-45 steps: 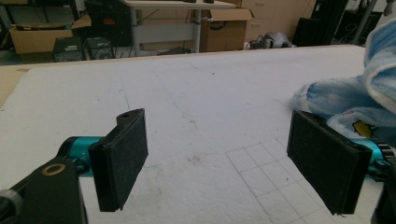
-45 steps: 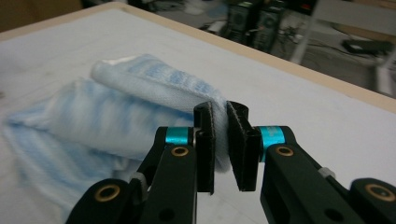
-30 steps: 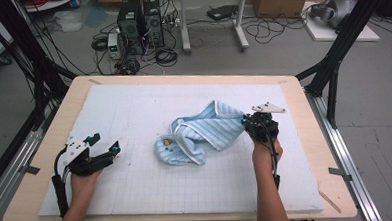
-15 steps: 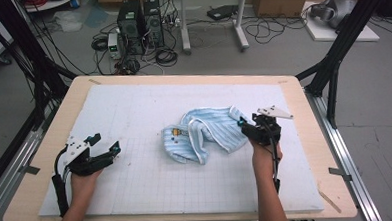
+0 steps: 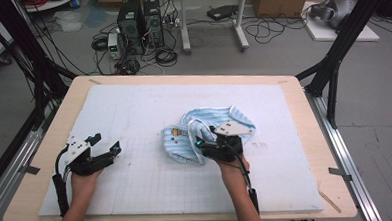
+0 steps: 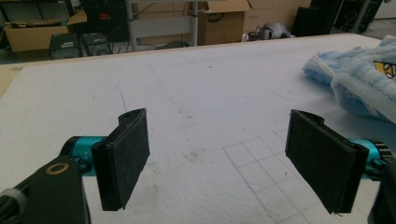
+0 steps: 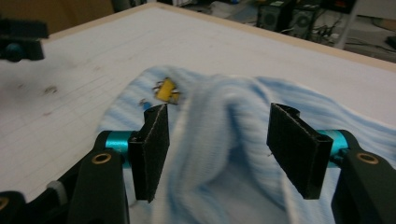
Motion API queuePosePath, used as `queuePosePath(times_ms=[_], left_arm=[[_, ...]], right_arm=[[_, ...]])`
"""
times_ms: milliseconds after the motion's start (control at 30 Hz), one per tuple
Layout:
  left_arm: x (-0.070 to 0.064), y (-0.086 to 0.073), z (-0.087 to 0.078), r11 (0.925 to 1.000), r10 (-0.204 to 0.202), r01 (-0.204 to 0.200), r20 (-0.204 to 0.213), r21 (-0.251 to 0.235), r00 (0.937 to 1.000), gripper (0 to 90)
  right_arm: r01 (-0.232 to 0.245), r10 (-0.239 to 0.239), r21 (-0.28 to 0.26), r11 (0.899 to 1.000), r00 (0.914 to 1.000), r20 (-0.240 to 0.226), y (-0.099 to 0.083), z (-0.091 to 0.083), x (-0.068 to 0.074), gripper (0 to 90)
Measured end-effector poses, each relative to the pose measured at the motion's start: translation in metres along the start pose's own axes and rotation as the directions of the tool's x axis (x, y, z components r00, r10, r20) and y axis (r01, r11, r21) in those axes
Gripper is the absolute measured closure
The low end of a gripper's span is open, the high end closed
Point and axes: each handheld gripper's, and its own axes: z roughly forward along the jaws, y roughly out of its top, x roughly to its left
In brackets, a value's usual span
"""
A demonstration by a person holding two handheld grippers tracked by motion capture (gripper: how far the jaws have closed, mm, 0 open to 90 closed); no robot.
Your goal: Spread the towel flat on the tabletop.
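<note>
Up close, the right gripper is showing its two flat black fingers standing wide apart, with a raised fold of the blue cloth running between them; the fold is blurred, and I cannot tell whether either pad is touching it. From the high view that same right gripper is sitting on top of the cloth, so the middle of the garment is hidden under the black body and its grey plate. What is showing looks like soft ribbed knit in pale blue and white stripes, bunched into a loose heap rather than lying flat, with a small yellow patch on it too small to read.

The left gripper is likewise holding its fingers wide, with nothing between them but bare surface; the pads are looking rough and felt-like, mounted on teal metal stubs. In the high view it is resting well apart from the cloth, near the worktop's left edge. The far right of the left gripper view is cutting off a rumpled edge of the cloth.

The worktop is carrying a white mat, scuffed and faintly gridded, on a pale wooden board. The cloth is lying slightly right of the mat's centre.
</note>
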Motion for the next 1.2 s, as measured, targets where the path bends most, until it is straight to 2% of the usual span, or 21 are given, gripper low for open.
queuePosePath(times_ms=[33, 100, 133, 167, 200, 300, 333, 367, 400, 433, 500, 533, 733, 800, 867, 933, 1033, 1200], left_arm=[[0.000, 0.000, 0.000, 1.0000, 0.000, 0.000, 0.000, 0.000, 1.0000, 21.9], [0.000, 0.000, 0.000, 1.0000, -0.001, 0.001, 0.001, -0.001, 1.0000, 21.9], [0.000, 0.000, 0.000, 1.0000, 0.000, 0.000, 0.001, 0.000, 1.0000, 21.9], [0.000, 0.000, 0.000, 1.0000, -0.002, 0.002, 0.001, -0.001, 1.0000, 21.9], [0.000, 0.000, 0.000, 1.0000, -0.003, 0.003, 0.001, -0.001, 1.0000, 21.9], [0.000, 0.000, 0.000, 1.0000, -0.002, 0.002, 0.002, -0.001, 1.0000, 21.9], [0.000, 0.000, 0.000, 1.0000, -0.003, 0.003, 0.002, -0.001, 1.0000, 21.9], [0.000, 0.000, 0.000, 1.0000, -0.003, 0.003, 0.002, -0.001, 1.0000, 21.9], [0.000, 0.000, 0.000, 1.0000, -0.001, 0.001, 0.001, -0.001, 1.0000, 21.9], [0.000, 0.000, 0.000, 1.0000, -0.001, 0.001, 0.001, 0.000, 1.0000, 21.9], [0.000, 0.000, 0.000, 1.0000, -0.005, 0.005, 0.001, -0.001, 1.0000, 21.9], [0.000, 0.000, 0.000, 1.0000, -0.005, 0.005, 0.000, 0.000, 1.0000, 21.9], [0.000, 0.000, 0.000, 1.0000, -0.003, 0.003, 0.001, 0.000, 1.0000, 21.9], [0.000, 0.000, 0.000, 1.0000, -0.003, 0.003, 0.001, 0.000, 1.0000, 21.9], [0.000, 0.000, 0.000, 1.0000, 0.000, 0.000, 0.002, 0.003, 1.0000, 21.9], [0.000, 0.000, 0.000, 1.0000, 0.003, -0.003, 0.003, 0.008, 1.0000, 21.9], [0.000, 0.000, 0.001, 1.0000, 0.005, -0.005, 0.000, 0.007, 1.0000, 21.9], [0.000, 0.000, 0.001, 1.0000, 0.004, -0.004, 0.000, 0.006, 1.0000, 22.0]], right_arm=[[0.016, -0.016, 0.012, 1.000, 0.9998, -0.014, -0.001, 0.005, 0.006, 41.9], [0.043, -0.043, 0.054, 0.998, 0.9991, 0.001, -0.002, 0.012, 0.012, 49.2], [0.066, -0.070, 0.105, 0.992, 0.9968, 0.038, -0.004, 0.018, 0.013, 65.0], [0.066, -0.070, 0.105, 0.992, 0.9968, 0.038, -0.004, 0.018, 0.013, 65.0], [0.063, -0.069, 0.112, 0.992, 0.9963, 0.052, -0.006, 0.016, 0.010, 78.7], [0.045, -0.050, 0.091, 0.995, 0.9975, 0.050, -0.007, 0.010, 0.008, 82.5], [0.027, -0.031, 0.082, 0.996, 0.9986, 0.043, -0.008, 0.006, 0.006, 83.2], [-0.024, 0.023, 0.064, 0.998, 0.9995, 0.021, -0.011, -0.005, 0.002, 83.4], [-0.043, 0.042, 0.053, 0.998, 0.9990, 0.013, -0.014, -0.009, 0.000, 83.4], [-0.043, 0.042, 0.053, 0.998, 0.9990, 0.013, -0.014, -0.009, 0.000, 83.4], [-0.107, 0.108, 0.040, 0.993, 0.9942, -0.002, -0.022, -0.023, -0.007, 83.2], [-0.121, 0.121, 0.039, 0.992, 0.9927, 0.003, -0.026, -0.029, -0.009, 83.0], [-0.122, 0.108, 0.106, 0.987, 0.9855, 0.131, -0.051, -0.050, -0.022, 81.4], [-0.135, 0.117, 0.114, 0.984, 0.9812, 0.154, -0.056, -0.054, -0.025, 75.5], [-0.128, 0.106, 0.115, 0.985, 0.9783, 0.178, -0.057, -0.056, -0.025, 69.5], [-0.122, 0.101, 0.096, 0.988, 0.9749, 0.199, -0.053, -0.058, -0.025, 60.7], [-0.081, 0.068, 0.055, 0.995, 0.9750, 0.211, -0.042, -0.059, -0.019, 53.9], [-0.042, 0.034, 0.030, 0.999, 0.9726, 0.230, -0.022, -0.046, -0.013, 46.8]])
